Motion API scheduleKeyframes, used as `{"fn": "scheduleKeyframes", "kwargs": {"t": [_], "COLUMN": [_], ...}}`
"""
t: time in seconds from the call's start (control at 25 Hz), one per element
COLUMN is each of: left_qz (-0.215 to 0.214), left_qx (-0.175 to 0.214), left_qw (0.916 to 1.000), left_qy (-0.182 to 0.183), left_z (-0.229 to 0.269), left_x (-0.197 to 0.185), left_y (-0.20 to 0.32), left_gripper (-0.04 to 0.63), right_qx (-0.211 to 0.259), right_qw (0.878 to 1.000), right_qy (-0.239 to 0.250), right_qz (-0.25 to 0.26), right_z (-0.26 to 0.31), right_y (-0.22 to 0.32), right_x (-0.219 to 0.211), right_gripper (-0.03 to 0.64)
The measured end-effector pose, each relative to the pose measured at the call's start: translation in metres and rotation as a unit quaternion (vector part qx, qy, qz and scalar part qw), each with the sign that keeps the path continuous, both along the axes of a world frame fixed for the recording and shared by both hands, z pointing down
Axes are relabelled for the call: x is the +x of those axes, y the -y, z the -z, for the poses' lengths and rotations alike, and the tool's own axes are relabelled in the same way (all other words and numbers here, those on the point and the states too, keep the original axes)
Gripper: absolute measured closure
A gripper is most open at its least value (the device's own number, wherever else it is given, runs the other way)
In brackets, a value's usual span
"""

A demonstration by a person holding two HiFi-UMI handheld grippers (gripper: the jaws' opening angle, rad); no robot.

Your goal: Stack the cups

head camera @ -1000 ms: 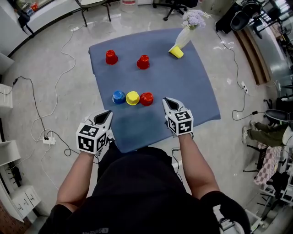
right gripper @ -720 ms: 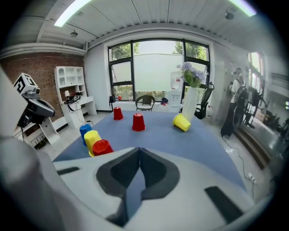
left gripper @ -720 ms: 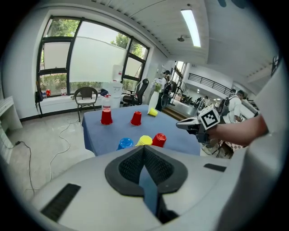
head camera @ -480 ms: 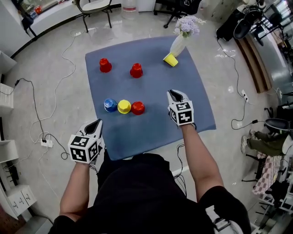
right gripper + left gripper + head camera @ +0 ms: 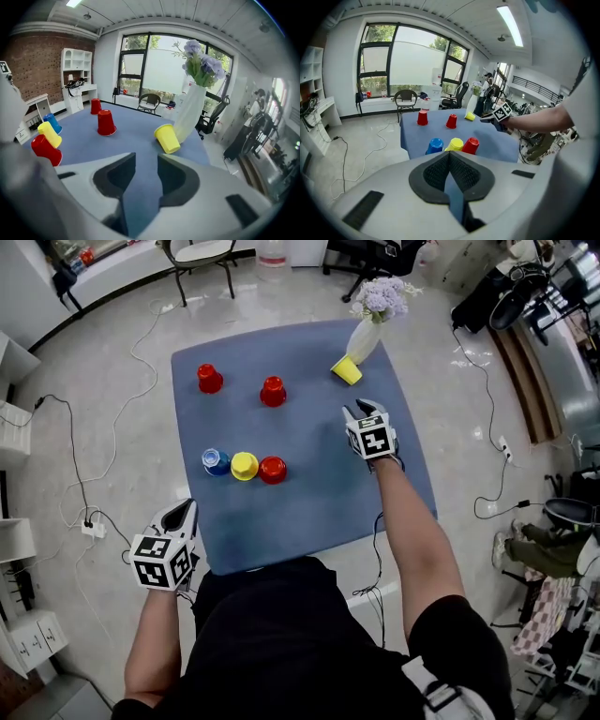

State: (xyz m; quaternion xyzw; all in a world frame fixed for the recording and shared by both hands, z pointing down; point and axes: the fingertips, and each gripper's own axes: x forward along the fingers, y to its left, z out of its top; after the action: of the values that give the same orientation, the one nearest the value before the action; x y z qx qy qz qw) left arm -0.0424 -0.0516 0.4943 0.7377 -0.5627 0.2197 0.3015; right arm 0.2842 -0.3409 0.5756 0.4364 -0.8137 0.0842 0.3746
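Opening just now, the right gripper's (image 5: 361,410) empty fingers (image 5: 176,180) are pointed at the yellow cup (image 5: 167,138) ahead; the left gripper's (image 5: 450,157) are clenched.

Three plastic cups stood mouth-down in a tight row on the left part of the blue cloth (image 5: 309,493): a blue cup (image 5: 216,461), a yellow cup (image 5: 245,465) and a red cup (image 5: 273,470). Farther back, well apart from each other, the back-left red cup (image 5: 209,378) and the back-middle red cup (image 5: 273,391) also stood inverted. A tilted yellow cup (image 5: 346,370) leaned against the foot of the white vase (image 5: 364,338).
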Motion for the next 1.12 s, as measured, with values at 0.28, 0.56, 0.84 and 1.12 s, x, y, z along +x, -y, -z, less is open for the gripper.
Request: {"fn": "scheduleKeyframes", "kwargs": {"t": [0.28,0.56,0.84,1.12], "left_qz": [0.018,0.038,0.055,0.062], "left_qx": [-0.014,-0.031,-0.040,-0.044], "left_qw": [0.9997,0.9988,0.9977,0.9971], "left_qy": [0.002,0.004,0.004,0.004], "left_z": [-0.004,-0.014,-0.020,-0.023], "left_x": [0.001,0.001,-0.006,-0.013], "left_y": [-0.003,-0.008,-0.014,-0.019], "left_gripper": [0.592,0.592,0.592,0.592], "right_qx": [0.002,-0.005,-0.009,-0.027], "right_qw": [0.999,0.995,0.992,0.990], "right_qy": [-0.045,-0.093,-0.116,-0.129], "right_qz": [-0.004,0.019,0.039,0.044], "right_z": [-0.015,-0.027,-0.038,-0.050], "right_y": [0.053,0.095,0.113,0.113], "right_x": [0.021,0.025,0.017,0.016], "right_gripper": [0.407,0.384,0.379,0.382]}}
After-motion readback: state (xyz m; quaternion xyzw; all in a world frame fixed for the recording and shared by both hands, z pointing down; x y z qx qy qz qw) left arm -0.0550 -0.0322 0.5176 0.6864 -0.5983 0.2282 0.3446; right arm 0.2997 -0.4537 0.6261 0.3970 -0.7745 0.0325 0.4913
